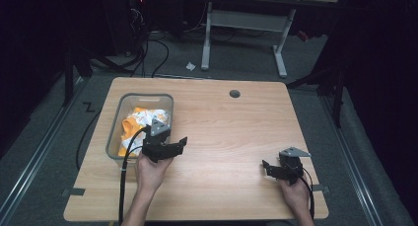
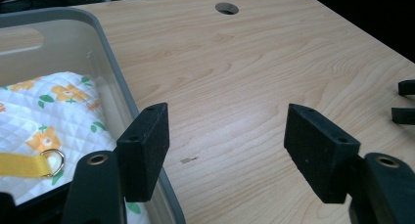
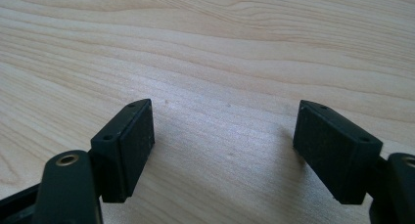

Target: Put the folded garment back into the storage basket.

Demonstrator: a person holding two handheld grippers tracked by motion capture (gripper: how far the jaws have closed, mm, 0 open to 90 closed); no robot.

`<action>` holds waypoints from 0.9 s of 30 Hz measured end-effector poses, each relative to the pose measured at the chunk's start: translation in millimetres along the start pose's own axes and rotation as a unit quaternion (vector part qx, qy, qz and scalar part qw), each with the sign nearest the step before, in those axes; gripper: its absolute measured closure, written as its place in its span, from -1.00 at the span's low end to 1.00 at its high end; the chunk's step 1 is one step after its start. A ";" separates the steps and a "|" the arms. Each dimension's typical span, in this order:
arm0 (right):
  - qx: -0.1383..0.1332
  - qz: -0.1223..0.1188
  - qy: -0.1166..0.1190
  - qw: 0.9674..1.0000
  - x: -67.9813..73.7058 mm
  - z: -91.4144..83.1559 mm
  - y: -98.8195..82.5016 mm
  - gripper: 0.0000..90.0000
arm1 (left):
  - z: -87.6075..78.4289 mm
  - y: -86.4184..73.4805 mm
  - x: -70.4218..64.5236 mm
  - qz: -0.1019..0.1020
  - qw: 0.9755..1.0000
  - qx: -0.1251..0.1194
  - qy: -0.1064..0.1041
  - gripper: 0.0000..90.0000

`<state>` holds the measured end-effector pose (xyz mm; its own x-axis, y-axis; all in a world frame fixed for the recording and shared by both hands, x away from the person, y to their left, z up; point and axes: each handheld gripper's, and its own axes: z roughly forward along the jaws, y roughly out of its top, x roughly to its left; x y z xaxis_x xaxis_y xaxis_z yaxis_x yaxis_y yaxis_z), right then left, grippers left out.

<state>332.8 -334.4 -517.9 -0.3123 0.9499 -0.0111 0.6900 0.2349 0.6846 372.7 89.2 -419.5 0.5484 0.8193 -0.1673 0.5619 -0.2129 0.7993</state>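
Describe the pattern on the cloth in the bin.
White quilted cloth with orange flowers and green leaves, clearest in the left gripper view.

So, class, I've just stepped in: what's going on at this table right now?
A person sits at a wooden table with a two-jaw gripper in each hand. The left gripper hovers open beside a grey bin, its jaws over bare wood and holding nothing. In the bin lies a quilted white cloth with orange flowers, with a yellow strap and metal ring. The right gripper is also open and empty, low over the table's right side. Nothing has been picked up.
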 end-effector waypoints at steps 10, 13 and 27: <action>0.000 0.000 0.000 1.000 0.0 0.0 0.0 -0.48 | 8.3 -4.0 -10.2 0.007 1.000 0.010 -0.013 -0.24; 0.000 0.000 0.000 1.000 0.0 0.0 0.0 -0.48 | 10.8 -5.2 -14.2 0.006 1.000 0.008 -0.017 -0.24; 0.000 -0.001 0.000 1.000 -0.1 -0.1 -0.1 -0.48 | 27.3 -14.3 -32.6 0.018 0.999 0.025 -0.034 -0.24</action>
<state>332.7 -334.5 -517.9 -0.3135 0.9495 -0.0125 0.6896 0.2367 0.6844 363.7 51.0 -441.2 0.6088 0.7730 -0.1787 0.5697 -0.2692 0.7765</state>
